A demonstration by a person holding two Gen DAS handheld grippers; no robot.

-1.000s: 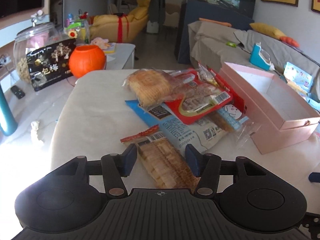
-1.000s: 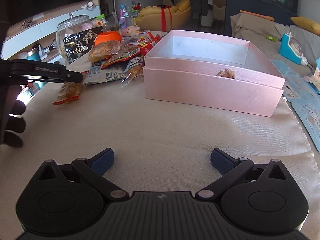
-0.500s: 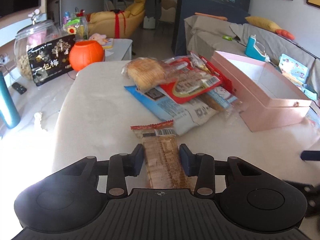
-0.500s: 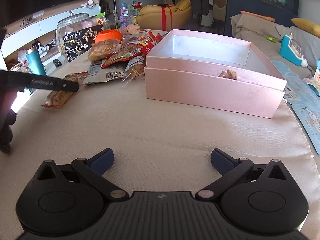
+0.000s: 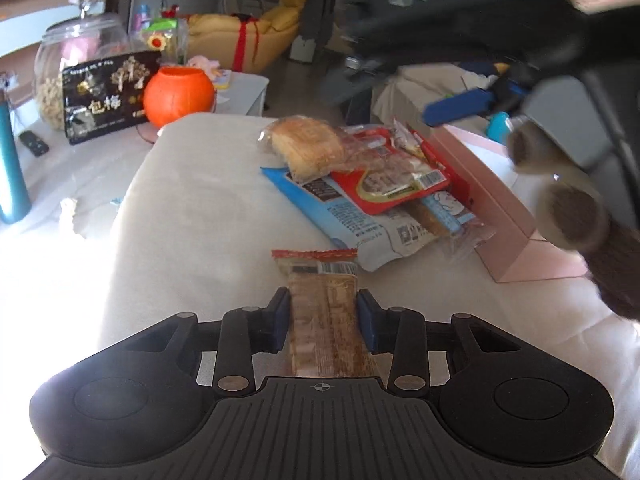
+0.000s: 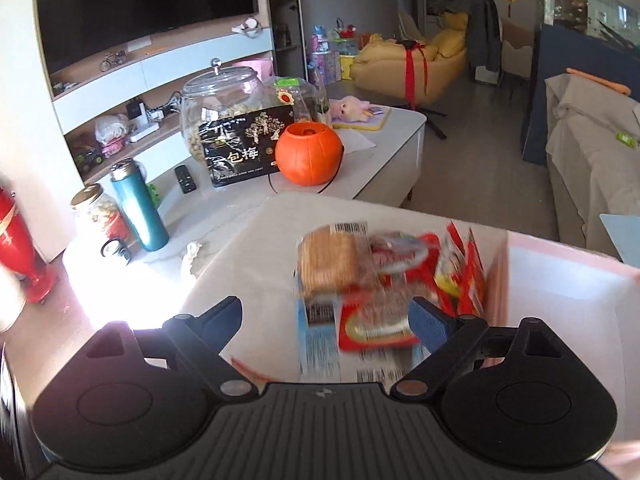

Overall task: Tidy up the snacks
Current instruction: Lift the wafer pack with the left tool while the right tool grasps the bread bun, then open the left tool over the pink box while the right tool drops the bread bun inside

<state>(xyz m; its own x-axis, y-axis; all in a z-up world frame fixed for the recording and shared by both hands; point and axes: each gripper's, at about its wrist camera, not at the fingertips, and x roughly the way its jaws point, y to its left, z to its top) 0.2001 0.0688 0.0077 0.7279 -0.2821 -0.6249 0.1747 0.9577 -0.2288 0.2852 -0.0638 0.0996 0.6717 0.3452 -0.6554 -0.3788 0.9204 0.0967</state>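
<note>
My left gripper (image 5: 323, 320) is shut on a long clear cracker packet with a red end (image 5: 322, 300), held low over the cream tablecloth. Ahead lies a pile of snacks: a bread pack (image 5: 308, 148), a red packet (image 5: 390, 184) and a blue-white bag (image 5: 360, 224). The open pink box (image 5: 500, 208) stands to their right. My right gripper (image 6: 325, 320) is open and empty, hovering above the same pile (image 6: 360, 280), with the pink box (image 6: 560, 280) at its right. It also shows blurred in the left wrist view (image 5: 460, 104).
An orange pumpkin pot (image 5: 178, 94), a black snack bag (image 5: 108, 96) and a glass jar (image 5: 80, 52) stand on the far white table. A teal bottle (image 6: 138, 204) and a small jar (image 6: 100, 216) stand at the left. A sofa (image 6: 592, 152) is at the right.
My left gripper has closed on the cracker packet and drawn it back from the pile. My right gripper has swung up and left from in front of the pink box to above the pile.
</note>
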